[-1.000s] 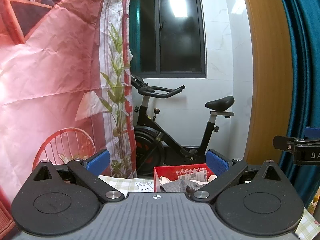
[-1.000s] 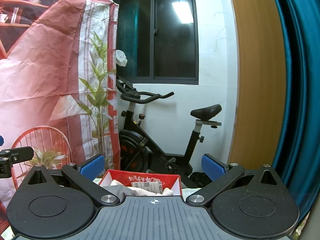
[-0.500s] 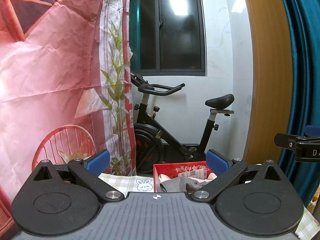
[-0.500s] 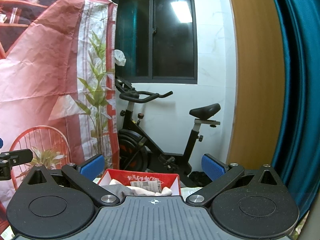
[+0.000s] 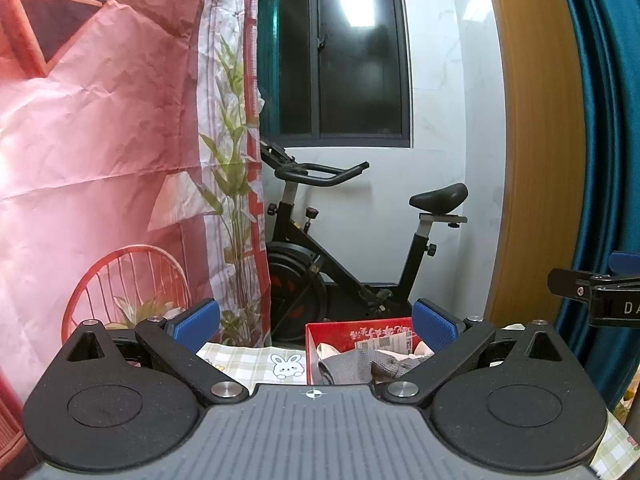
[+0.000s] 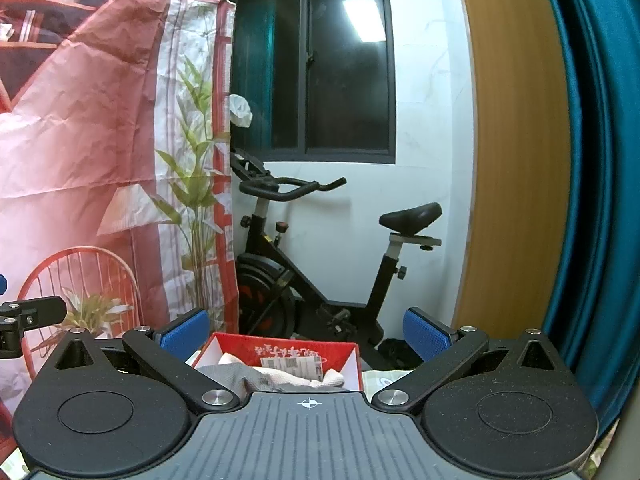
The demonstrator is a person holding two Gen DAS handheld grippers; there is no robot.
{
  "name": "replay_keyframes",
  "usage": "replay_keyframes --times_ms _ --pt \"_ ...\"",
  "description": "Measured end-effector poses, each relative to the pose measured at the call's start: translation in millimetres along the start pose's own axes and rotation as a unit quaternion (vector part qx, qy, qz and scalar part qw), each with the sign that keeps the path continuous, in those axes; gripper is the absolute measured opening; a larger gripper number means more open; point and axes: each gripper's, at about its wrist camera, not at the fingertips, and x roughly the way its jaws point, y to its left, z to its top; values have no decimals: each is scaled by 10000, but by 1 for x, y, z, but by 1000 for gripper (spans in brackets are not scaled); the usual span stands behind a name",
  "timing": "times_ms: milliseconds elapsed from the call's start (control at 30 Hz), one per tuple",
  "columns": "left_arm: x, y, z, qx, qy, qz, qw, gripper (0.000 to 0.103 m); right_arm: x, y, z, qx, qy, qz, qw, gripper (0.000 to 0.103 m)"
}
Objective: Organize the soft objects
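A red box [image 5: 360,330] stands on the checked tablecloth [image 5: 248,360] and holds a grey cloth [image 5: 352,366] and pale soft pieces. My left gripper [image 5: 316,322] is open with its blue pads wide apart and nothing between them; the box sits low and right of its centre. In the right wrist view the same red box [image 6: 280,350] with the grey cloth [image 6: 232,376] lies between the blue pads of my open right gripper [image 6: 306,330]. The right gripper's black side also shows at the left view's right edge [image 5: 592,292]. The box's lower part is hidden behind the gripper bodies.
A black exercise bike [image 5: 340,256] stands behind the table under a dark window [image 5: 352,52]. A pink printed backdrop [image 5: 100,140] hangs at the left. A wooden panel [image 5: 536,140] and a teal curtain [image 5: 600,120] fill the right side.
Both views have shifted only slightly; the red box sits a little lower and more left between the right gripper's pads. Both grippers stay open.
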Motion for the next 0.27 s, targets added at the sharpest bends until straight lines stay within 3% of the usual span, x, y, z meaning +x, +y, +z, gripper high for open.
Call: replay_keyframes --times_ms 267 --pt "1 1 -1 -37 20 -21 10000 103 0 0 1 -3 -4 2 10000 103"
